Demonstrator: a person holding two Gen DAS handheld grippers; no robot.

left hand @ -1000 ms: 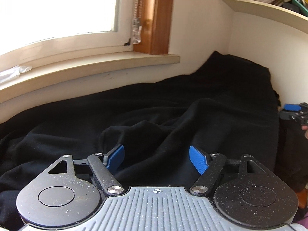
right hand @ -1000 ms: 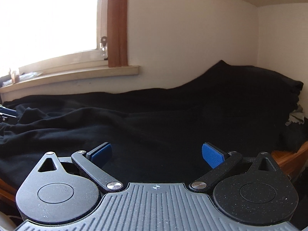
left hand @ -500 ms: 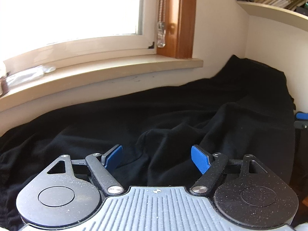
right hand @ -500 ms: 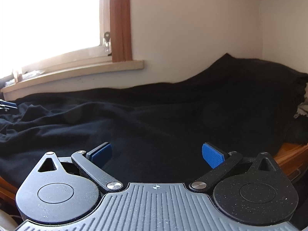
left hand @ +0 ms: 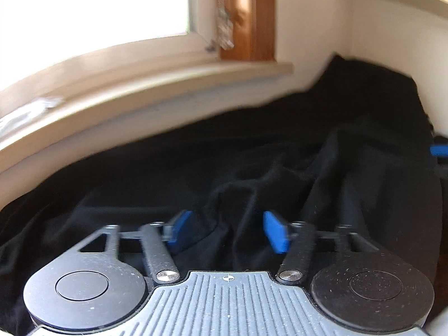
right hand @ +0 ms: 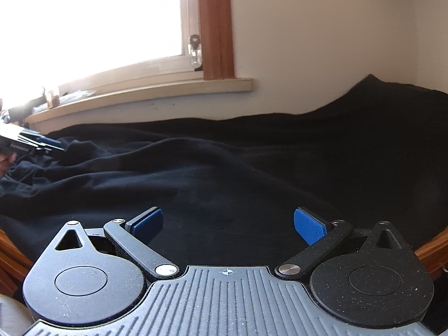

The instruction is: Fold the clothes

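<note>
Black garment [left hand: 252, 154] spread wide under windowsill [left hand: 168, 84], rumpled, heaped higher toward right corner by wall. Left claw [left hand: 228, 231] low over raised fold; jaws just been closing, fold of cloth between blue pads, pads not yet pressing. Right claw [right hand: 228, 225] wide apart above flat cloth, nothing between pads.

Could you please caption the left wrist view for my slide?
Left gripper, jaws just closing, straddles a raised fold of black garment below the windowsill.
</note>
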